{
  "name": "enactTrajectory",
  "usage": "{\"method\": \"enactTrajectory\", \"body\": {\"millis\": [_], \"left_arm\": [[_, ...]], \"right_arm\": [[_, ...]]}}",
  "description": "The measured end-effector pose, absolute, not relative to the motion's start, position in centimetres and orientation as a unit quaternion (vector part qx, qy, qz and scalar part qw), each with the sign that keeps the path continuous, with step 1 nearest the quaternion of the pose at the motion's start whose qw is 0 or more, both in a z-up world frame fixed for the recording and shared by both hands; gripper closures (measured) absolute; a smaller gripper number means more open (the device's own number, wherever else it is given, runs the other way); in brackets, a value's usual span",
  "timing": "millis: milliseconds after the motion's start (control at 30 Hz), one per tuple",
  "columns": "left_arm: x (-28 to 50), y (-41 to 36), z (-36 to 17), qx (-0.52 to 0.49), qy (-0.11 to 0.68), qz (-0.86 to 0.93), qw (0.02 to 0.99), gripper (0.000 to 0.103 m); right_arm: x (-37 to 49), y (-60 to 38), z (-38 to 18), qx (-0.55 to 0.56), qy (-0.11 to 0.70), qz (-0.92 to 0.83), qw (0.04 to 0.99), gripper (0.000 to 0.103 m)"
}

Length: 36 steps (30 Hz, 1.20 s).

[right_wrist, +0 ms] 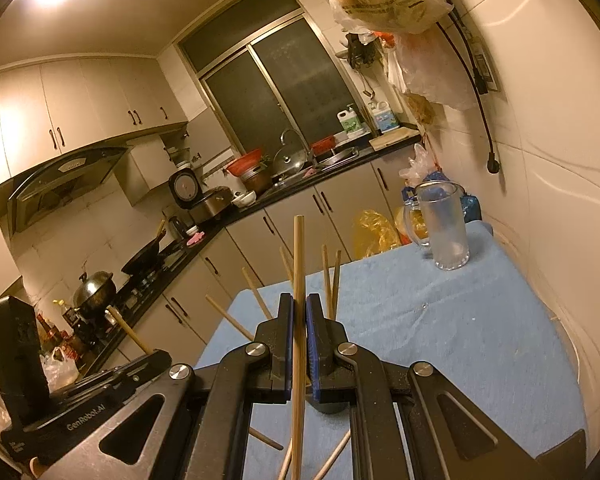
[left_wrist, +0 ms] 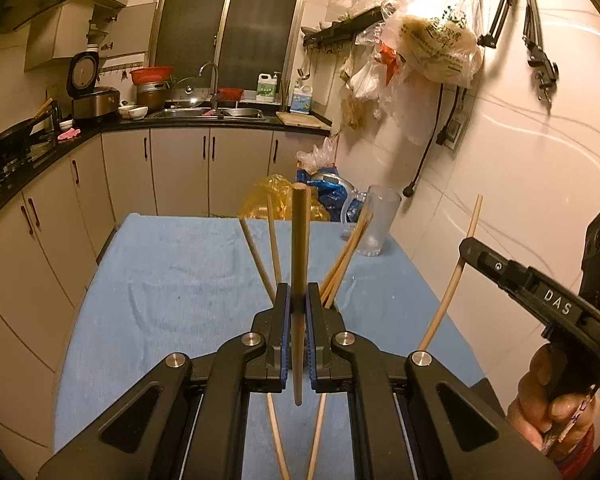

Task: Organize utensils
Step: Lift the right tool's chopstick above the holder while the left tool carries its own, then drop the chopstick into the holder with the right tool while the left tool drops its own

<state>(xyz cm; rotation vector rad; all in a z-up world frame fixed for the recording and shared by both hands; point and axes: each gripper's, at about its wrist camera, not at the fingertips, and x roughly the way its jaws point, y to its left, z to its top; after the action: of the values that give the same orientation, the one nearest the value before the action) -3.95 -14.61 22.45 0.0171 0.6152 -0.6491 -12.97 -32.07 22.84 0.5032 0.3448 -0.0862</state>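
My left gripper [left_wrist: 299,300] is shut on a wooden chopstick [left_wrist: 300,240] that stands nearly upright above the blue cloth. My right gripper [right_wrist: 299,312] is shut on a thinner chopstick [right_wrist: 299,264], also upright; it shows at the right of the left wrist view [left_wrist: 456,268]. Several loose chopsticks [left_wrist: 346,256] lie on the blue towel [left_wrist: 172,264] under both grippers, also seen in the right wrist view [right_wrist: 256,294]. A clear glass mug [right_wrist: 444,224] stands empty at the far right of the table [left_wrist: 376,220].
A tiled wall runs along the right of the table, with hanging plastic bags [left_wrist: 432,48] and a dangling power cord [left_wrist: 424,160]. Yellow and blue bags [left_wrist: 284,196] sit beyond the far table edge. Kitchen counter and cabinets [left_wrist: 40,208] run along the left and back.
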Motion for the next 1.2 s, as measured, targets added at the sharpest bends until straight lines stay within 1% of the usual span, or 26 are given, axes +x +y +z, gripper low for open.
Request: {"method": "enactTrajectory", "body": {"millis": [400, 567, 767, 1033, 1200], "left_arm": [[0.0, -16.3, 26.2, -0.015, 0.275, -0.309, 0.910, 0.097], [1.7, -17.5, 26.7, -0.022, 0.270, -0.307, 0.912, 0.097], [3.3, -18.7, 24.7, -0.021, 0.287, -0.311, 0.906, 0.097], [4.3, -19.3, 21.3, -0.020, 0.321, -0.313, 0.894, 0.097], [4.5, -19.3, 19.8, -0.014, 0.334, -0.307, 0.891, 0.097]], "right_arm": [[-9.5, -33.8, 25.5, 0.257, 0.143, -0.068, 0.953, 0.096], [-7.1, -34.1, 26.4, 0.252, 0.121, -0.094, 0.956, 0.096], [-4.4, -33.8, 25.7, 0.232, 0.119, -0.114, 0.959, 0.096], [-2.6, -34.2, 21.4, 0.239, 0.166, -0.116, 0.950, 0.096], [-1.9, -33.7, 19.7, 0.237, 0.193, -0.108, 0.946, 0.096]]}}
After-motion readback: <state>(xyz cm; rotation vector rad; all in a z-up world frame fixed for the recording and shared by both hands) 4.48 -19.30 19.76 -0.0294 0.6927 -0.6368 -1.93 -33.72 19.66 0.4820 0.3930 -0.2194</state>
